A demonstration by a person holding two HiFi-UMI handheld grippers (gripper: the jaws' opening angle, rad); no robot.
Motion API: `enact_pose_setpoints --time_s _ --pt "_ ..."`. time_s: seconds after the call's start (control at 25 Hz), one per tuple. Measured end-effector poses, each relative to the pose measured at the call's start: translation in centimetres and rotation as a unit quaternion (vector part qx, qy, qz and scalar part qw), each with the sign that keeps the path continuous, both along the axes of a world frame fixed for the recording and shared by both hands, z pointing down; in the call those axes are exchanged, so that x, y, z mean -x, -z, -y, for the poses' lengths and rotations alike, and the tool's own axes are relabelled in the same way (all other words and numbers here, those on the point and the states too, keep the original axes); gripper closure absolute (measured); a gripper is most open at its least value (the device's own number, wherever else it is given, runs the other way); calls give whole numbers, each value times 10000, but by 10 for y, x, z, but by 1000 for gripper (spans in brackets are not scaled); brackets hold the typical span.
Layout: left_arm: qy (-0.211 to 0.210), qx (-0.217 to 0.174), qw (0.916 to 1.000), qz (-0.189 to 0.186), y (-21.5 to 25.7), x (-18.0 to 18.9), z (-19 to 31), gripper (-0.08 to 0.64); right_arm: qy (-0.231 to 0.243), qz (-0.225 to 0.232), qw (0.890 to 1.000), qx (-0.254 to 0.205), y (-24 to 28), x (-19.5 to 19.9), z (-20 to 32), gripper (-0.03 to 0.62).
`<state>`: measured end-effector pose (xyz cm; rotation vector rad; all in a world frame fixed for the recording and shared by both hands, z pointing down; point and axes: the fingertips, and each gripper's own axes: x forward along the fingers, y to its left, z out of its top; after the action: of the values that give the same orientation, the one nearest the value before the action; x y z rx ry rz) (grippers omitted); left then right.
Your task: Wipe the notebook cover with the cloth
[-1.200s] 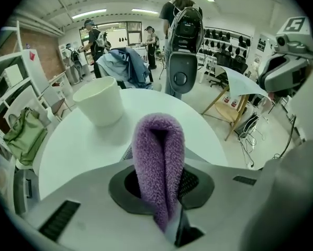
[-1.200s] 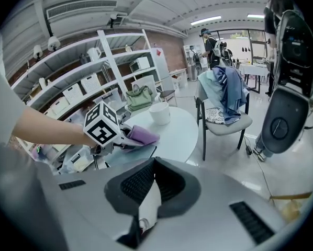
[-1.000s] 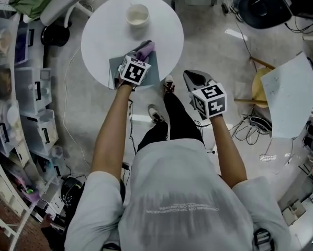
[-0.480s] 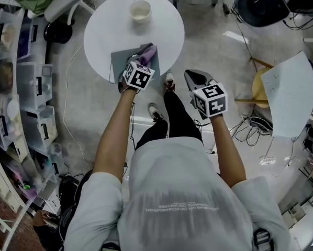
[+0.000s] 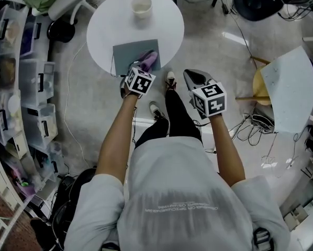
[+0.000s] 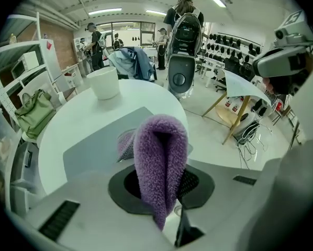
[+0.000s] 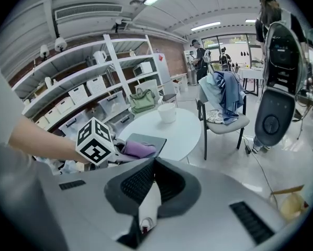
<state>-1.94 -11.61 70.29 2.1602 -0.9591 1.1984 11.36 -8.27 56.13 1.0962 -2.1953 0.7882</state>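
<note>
Left gripper (image 5: 144, 67) clamped on purple cloth (image 5: 150, 58) atop notebook (image 5: 127, 54); right gripper (image 7: 148, 187) closed, empty.

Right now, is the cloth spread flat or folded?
Folded: the purple cloth is doubled over, pinched in the left gripper, at the grey notebook's near edge.

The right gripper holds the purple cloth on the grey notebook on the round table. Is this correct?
No, the left gripper holds the purple cloth on the grey notebook on the round table; the left gripper view shows it.
</note>
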Motion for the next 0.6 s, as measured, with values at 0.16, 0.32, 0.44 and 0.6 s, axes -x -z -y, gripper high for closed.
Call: enact_pose_setpoints --time_s 0.16,0.32,0.44,0.6 --pt "22 66 10000 -42 -1 0 -16 499 -42 2 10000 3 0 -2 -20 589" --pt "-54 301 9995 -94 -6 -2 -33 500 -106 -8 9999 3 -2 -5 -36 589" --pt "-96 602 9981 -70 -10 2 -49 500 -148 -16 9999 -25 -1 -5 -42 589" --pt "-67 757 9969 -218 -4 3 -68 499 -213 -21 9998 -48 1 -9 -47 589"
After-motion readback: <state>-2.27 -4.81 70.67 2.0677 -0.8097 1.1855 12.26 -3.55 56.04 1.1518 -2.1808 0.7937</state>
